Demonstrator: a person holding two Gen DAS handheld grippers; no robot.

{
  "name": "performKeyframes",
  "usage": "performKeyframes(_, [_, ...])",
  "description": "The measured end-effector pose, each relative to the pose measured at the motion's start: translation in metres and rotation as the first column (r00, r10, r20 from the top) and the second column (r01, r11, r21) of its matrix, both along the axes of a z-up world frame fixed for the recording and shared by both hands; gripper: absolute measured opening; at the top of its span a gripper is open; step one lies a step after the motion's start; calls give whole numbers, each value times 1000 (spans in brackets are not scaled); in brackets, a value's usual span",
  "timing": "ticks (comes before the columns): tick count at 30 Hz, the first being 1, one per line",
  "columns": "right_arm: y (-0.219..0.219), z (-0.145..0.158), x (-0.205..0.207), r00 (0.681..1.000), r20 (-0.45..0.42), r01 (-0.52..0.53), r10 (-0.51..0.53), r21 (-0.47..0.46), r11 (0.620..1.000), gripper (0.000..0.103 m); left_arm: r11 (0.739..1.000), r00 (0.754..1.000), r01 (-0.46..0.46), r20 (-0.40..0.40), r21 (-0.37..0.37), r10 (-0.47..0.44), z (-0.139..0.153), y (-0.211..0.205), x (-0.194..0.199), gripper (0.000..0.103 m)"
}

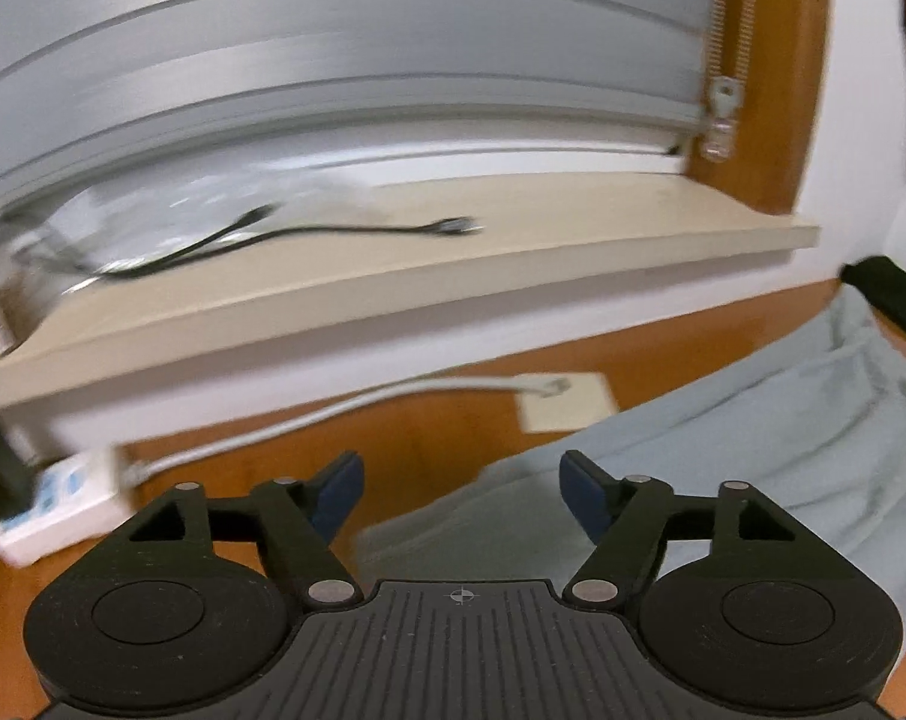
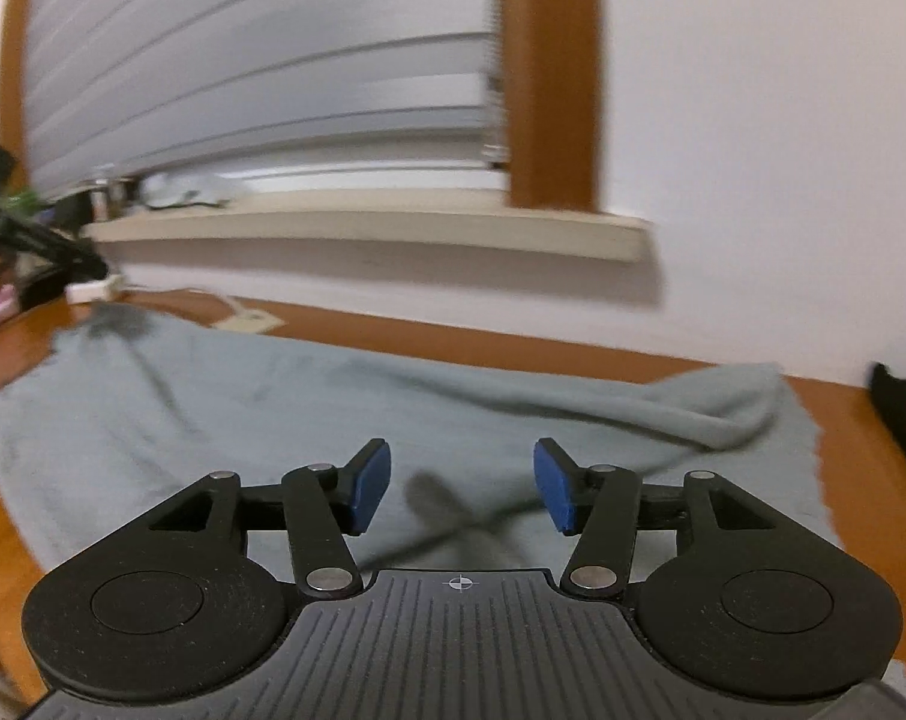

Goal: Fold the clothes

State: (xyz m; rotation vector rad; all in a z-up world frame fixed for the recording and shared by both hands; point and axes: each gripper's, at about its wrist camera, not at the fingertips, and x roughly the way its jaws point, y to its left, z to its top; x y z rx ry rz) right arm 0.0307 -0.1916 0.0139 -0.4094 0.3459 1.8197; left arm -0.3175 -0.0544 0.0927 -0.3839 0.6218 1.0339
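A pale grey-blue garment lies spread over the wooden table, with a rolled fold along its far right edge. In the left wrist view the same garment fills the right side, its left edge just ahead of the fingers. My left gripper is open, with nothing between its blue pads, above the cloth's left edge. My right gripper is open too, hovering over the middle of the cloth with nothing held. The other gripper shows dark at the far left of the right wrist view.
A beige windowsill with a black cable runs behind the table, below closed blinds. A white power strip and its cord lie at the table's back left. A dark object sits at the right edge.
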Motion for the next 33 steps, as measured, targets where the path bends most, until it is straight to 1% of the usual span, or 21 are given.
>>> performKeyframes(4, [13,-3,19,997,4,74,-74,-27,997,53,994,994,105,29,15,-105,-5,2,50,77])
performKeyframes(7, [27,-4,34,992,2,129,-130,-52,990,53,979,977,203,59,23,-204,-12,1,96,74])
performKeyframes(9, [40,-5,47,986,-18,166,-168,-88,982,53,962,959,271,82,27,-272,-17,-1,129,66])
performKeyframes(10, [46,-6,53,982,-28,182,-186,-105,978,53,950,945,312,91,29,-313,-20,-2,147,64])
performKeyframes(11, [53,-8,59,979,-38,192,-198,-123,974,53,936,931,351,94,33,-353,-23,-5,164,55])
performKeyframes(12, [59,-9,65,977,-46,201,-209,-140,969,52,920,915,389,96,36,-391,-26,-7,182,52])
performKeyframes(14, [72,-13,72,974,-39,216,-225,-164,962,52,883,878,468,86,48,-470,-34,-12,217,52])
performKeyframes(16, [83,-16,76,972,4,232,-236,-178,956,52,839,837,543,48,49,-545,-44,-16,250,52])
performKeyframes(19, [92,-15,78,969,64,246,-239,-150,957,52,799,800,599,8,55,-600,-59,-16,280,53])
performKeyframes(23, [95,-8,78,976,122,196,-181,-124,973,52,807,803,590,81,25,-590,-75,-4,278,56])
performKeyframes(26, [101,-6,66,980,186,96,-67,-147,984,22,811,804,585,135,2,-580,-86,4,276,59])
performKeyframes(29, [110,-3,53,960,281,51,-3,-166,985,22,814,802,580,188,-21,-567,-97,13,274,61])
performKeyframes(30, [113,-2,48,950,311,37,19,-174,984,27,815,801,579,205,-29,-562,-101,16,274,63])
performKeyframes(31, [116,-1,44,939,341,23,41,-181,983,29,814,801,580,201,-28,-564,-101,15,273,63])
performKeyframes(32, [119,0,39,927,371,9,63,-189,982,36,813,800,582,197,-27,-566,-101,14,273,64])
performKeyframes(33, [123,0,37,915,396,2,81,-203,979,41,812,800,583,193,-26,-568,-101,13,272,65])
